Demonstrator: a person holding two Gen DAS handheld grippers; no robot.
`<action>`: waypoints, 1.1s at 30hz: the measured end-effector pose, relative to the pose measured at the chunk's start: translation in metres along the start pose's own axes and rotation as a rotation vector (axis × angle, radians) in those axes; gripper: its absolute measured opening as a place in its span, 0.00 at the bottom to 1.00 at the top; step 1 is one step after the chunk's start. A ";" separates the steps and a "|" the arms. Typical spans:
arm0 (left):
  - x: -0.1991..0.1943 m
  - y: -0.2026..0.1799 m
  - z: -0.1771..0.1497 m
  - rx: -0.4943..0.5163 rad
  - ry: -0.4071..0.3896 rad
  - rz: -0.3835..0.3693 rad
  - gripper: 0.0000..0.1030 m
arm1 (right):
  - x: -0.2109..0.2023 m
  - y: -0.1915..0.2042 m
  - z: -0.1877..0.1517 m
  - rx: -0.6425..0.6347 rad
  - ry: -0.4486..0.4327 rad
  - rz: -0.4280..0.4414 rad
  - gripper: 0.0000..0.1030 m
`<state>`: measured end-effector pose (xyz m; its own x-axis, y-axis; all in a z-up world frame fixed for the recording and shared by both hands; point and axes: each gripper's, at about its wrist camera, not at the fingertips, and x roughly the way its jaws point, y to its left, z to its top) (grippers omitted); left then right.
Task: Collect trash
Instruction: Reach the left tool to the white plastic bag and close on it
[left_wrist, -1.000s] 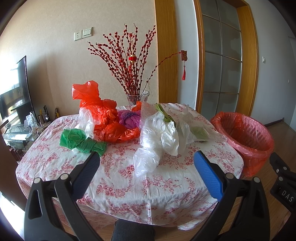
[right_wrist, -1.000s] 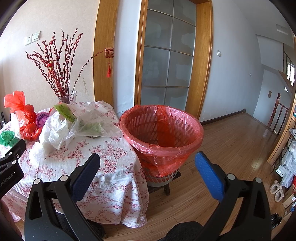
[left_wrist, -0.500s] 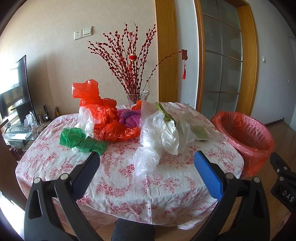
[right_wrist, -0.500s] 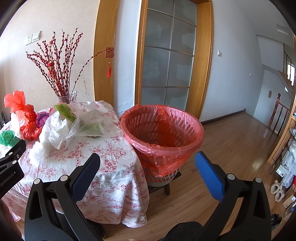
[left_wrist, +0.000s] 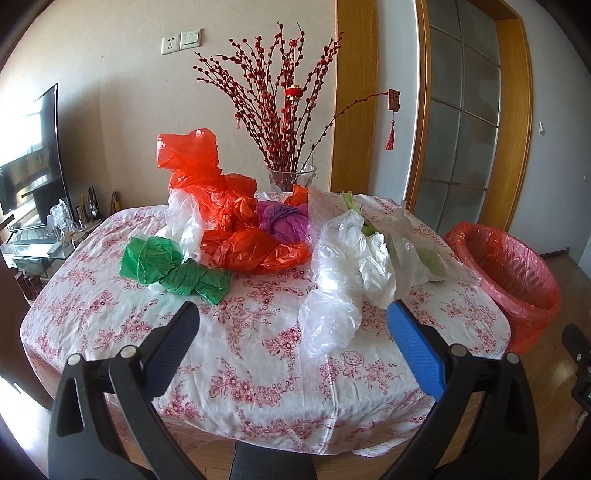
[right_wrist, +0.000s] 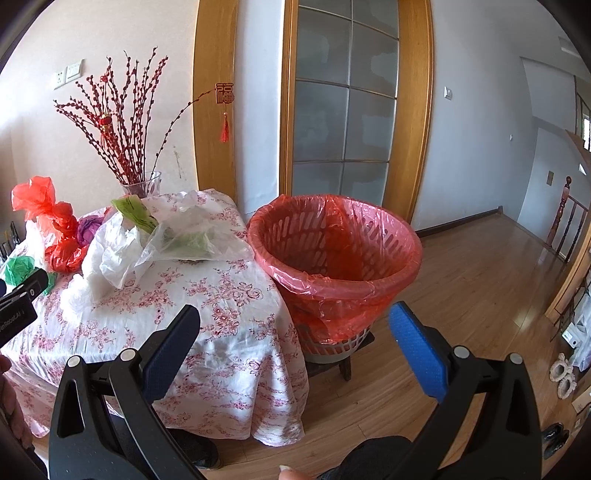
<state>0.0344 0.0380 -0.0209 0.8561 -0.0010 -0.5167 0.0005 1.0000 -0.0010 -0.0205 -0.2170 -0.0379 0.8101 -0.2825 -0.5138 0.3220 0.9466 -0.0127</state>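
Both tongs, left (left_wrist: 291, 343) and right (right_wrist: 295, 343), gape wide, holding and touching nothing.

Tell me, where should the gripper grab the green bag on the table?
Probably the twisted, rope-like end of the green bag. It is bunched narrow enough to fit between the fingers and lies nearest the open left gripper. Come straight in from the near table edge and slightly above; the orange bag crowds its far side.
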 end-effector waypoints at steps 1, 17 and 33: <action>0.004 -0.002 0.001 0.014 -0.001 -0.005 0.96 | 0.002 0.002 -0.001 -0.005 0.006 0.003 0.98; 0.085 -0.019 -0.003 0.047 0.200 -0.138 0.33 | 0.022 0.008 -0.004 -0.024 0.041 0.041 0.98; 0.037 0.024 0.019 0.008 0.033 -0.119 0.13 | 0.050 0.058 0.031 -0.058 0.017 0.207 0.78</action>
<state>0.0763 0.0618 -0.0236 0.8321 -0.1200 -0.5414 0.1057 0.9927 -0.0575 0.0539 -0.1815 -0.0378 0.8476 -0.0791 -0.5247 0.1207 0.9916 0.0456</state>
